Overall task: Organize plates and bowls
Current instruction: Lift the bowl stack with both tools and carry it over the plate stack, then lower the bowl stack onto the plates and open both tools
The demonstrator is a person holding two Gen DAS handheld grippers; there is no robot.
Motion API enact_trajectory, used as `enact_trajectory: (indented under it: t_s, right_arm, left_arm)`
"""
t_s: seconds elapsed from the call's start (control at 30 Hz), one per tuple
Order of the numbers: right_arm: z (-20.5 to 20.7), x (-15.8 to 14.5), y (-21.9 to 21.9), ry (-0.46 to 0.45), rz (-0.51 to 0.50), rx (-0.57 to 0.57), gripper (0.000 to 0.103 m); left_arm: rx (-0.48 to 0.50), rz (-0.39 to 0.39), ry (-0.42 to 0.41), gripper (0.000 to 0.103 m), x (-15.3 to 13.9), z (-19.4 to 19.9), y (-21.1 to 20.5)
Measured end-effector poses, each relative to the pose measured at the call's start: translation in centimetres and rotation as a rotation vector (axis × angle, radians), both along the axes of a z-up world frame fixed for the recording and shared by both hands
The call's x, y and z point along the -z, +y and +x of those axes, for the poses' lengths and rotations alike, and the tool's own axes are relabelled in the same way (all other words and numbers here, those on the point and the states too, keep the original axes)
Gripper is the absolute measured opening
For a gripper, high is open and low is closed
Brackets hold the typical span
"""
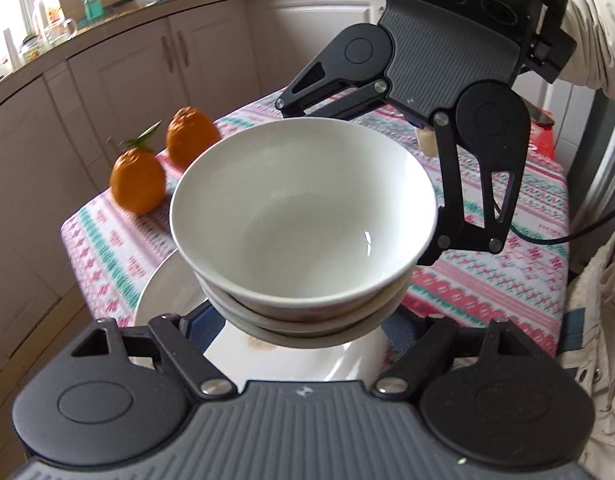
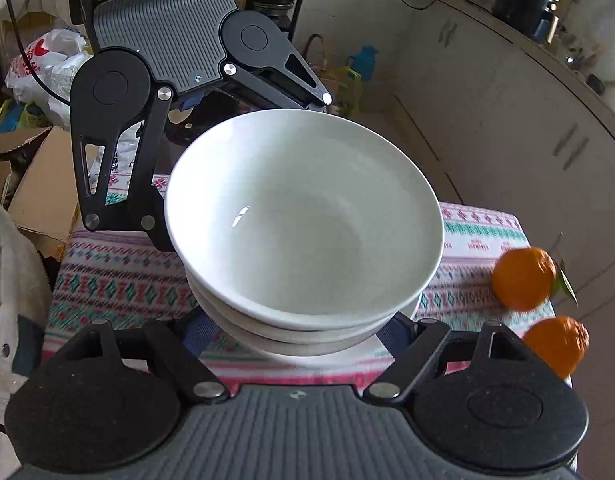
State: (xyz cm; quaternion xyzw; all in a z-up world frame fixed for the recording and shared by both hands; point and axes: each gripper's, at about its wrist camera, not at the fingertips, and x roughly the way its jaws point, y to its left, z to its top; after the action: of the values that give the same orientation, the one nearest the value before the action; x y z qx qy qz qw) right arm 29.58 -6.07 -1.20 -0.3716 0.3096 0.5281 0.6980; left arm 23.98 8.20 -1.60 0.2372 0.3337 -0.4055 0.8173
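Reaching in from opposite sides, my two grippers face each other across the stack of white bowls point(image 1: 303, 216), and I take that stack as my landmark. My left gripper point(image 1: 303, 332) has its arms spread to either side of the stack's base, but the fingertips are hidden under the bowls, so I cannot tell whether they press the stack or stand free. My right gripper point(image 2: 303, 328) is the same story in its own camera: arms splayed around the lowest bowl, tips out of sight beneath the rims. From the left wrist view the right gripper shows beyond the stack with its arms spread wide, one arm ending beside the rim; contact is hard to make out.

Three nested bowls seem to make up the stack, though the lower ones show only as thin edges. Under the stack lies a white plate point(image 1: 167, 292), partly covered and cut off by my left gripper's body. The plate rests on a patterned tablecloth point(image 1: 487, 280). Left of the stack, in the left wrist view, two oranges point(image 1: 137, 182) sit near the cloth's edge, slightly blurred.
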Motion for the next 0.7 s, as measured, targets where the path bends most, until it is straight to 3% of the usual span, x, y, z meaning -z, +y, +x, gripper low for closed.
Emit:
enact_trajectory:
  t_s: [0.43, 0.7]
  right_arm:
    - [3.0, 2.7, 2.0, 0.093, 0.003, 0.009, 0.086]
    - [3.6, 3.0, 1.8, 0.123, 0.022, 0.023, 0.087]
  left_arm:
    - [-0.030, 0.006, 0.071, 0.084, 1.8, 2.4, 2.2]
    - [-0.041, -0.007, 0.063, 0.085, 1.9, 2.2, 2.3]
